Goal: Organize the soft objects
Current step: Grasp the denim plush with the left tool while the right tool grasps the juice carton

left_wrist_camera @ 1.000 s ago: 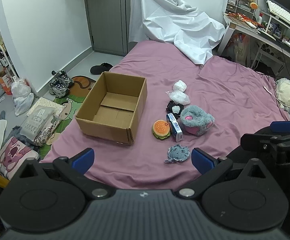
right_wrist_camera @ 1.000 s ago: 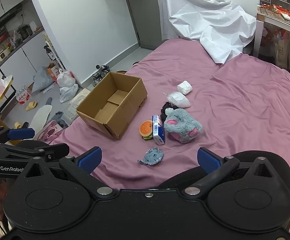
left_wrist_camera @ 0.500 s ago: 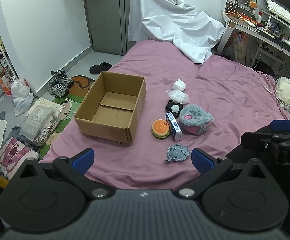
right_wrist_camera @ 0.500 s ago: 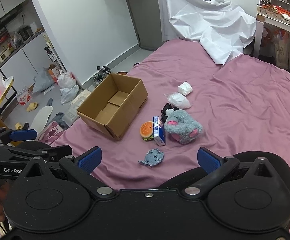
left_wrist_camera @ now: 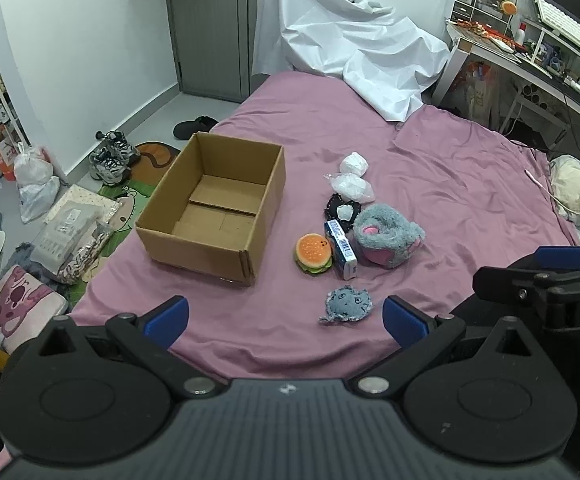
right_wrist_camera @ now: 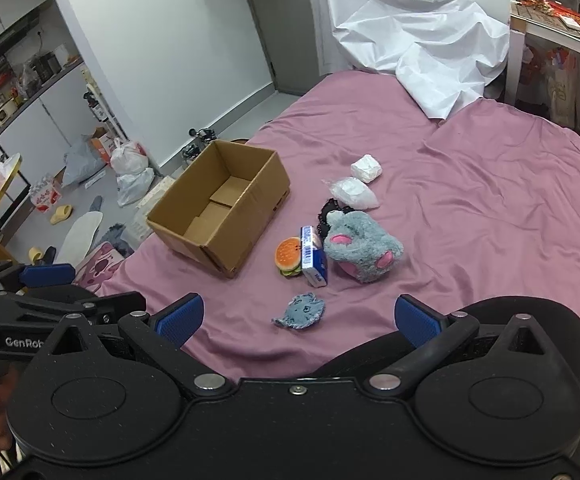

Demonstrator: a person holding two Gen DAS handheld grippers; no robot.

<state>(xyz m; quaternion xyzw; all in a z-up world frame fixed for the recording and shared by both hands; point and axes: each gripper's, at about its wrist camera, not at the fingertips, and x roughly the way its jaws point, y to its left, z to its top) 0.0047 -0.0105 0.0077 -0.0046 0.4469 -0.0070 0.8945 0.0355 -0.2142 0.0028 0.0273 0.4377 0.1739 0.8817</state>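
Note:
An open, empty cardboard box [left_wrist_camera: 214, 216] [right_wrist_camera: 222, 208] sits on the purple bed. To its right lie a burger toy [left_wrist_camera: 313, 253] [right_wrist_camera: 288, 257], a blue-white carton [left_wrist_camera: 341, 249] [right_wrist_camera: 313, 256], a grey-pink plush [left_wrist_camera: 387, 234] [right_wrist_camera: 363, 246], a small grey plush [left_wrist_camera: 345, 303] [right_wrist_camera: 301, 310], a black lace item [left_wrist_camera: 341, 210] and two white packets [left_wrist_camera: 353, 164] [right_wrist_camera: 365, 168]. My left gripper [left_wrist_camera: 286, 320] is open and empty at the bed's near edge. My right gripper [right_wrist_camera: 297, 318] is open and empty, just short of the small grey plush.
A white sheet [left_wrist_camera: 349, 52] covers something at the bed's far end. A cluttered desk [left_wrist_camera: 529, 52] stands at the right. Shoes, bags and cushions [left_wrist_camera: 70, 220] lie on the floor left of the bed. A pillow [left_wrist_camera: 577, 192] lies at the right edge.
Both grippers have drifted very slightly; the scene shifts a little in both views. Nothing was taken hold of or moved.

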